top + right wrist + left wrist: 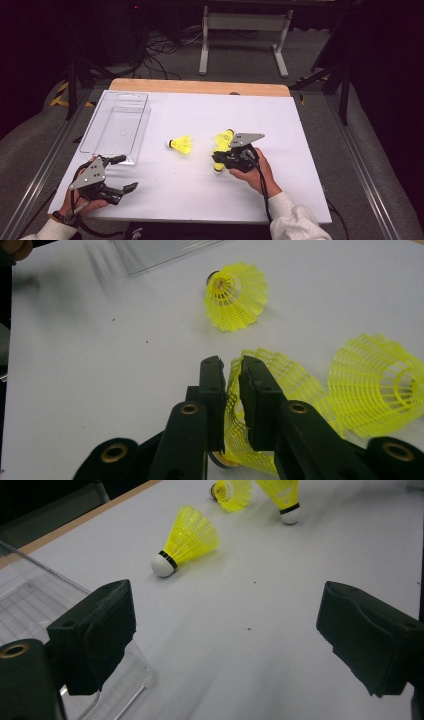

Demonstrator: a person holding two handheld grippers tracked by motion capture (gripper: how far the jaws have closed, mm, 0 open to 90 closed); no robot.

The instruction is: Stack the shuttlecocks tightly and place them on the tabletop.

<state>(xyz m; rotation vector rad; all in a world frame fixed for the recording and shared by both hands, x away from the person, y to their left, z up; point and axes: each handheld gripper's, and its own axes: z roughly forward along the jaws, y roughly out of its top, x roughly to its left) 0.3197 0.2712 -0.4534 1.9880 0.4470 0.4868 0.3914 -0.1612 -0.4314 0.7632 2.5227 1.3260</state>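
Pinching yellow shuttlecock skirt, right gripper jaws nearly closed; left gripper resting seemingly, jaws wide, empty.

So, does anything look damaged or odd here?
Yes. The right gripper pinches one yellow shuttlecock by its mesh skirt, and the skirt looks squashed flat between the jaws.

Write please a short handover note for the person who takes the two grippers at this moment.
Right gripper: jaws shut on the skirt of one yellow shuttlecock, low over the white table.
Left gripper: jaws wide open, holding nothing, beside the near end of the clear tray.
Second shuttlecock lies just beyond the held one; third shuttlecock lies alone mid-table.
Done: one shuttlecock gripped. The tray holds no shuttlecock.
Left, probably: carry the held one to the tray, then the other two.
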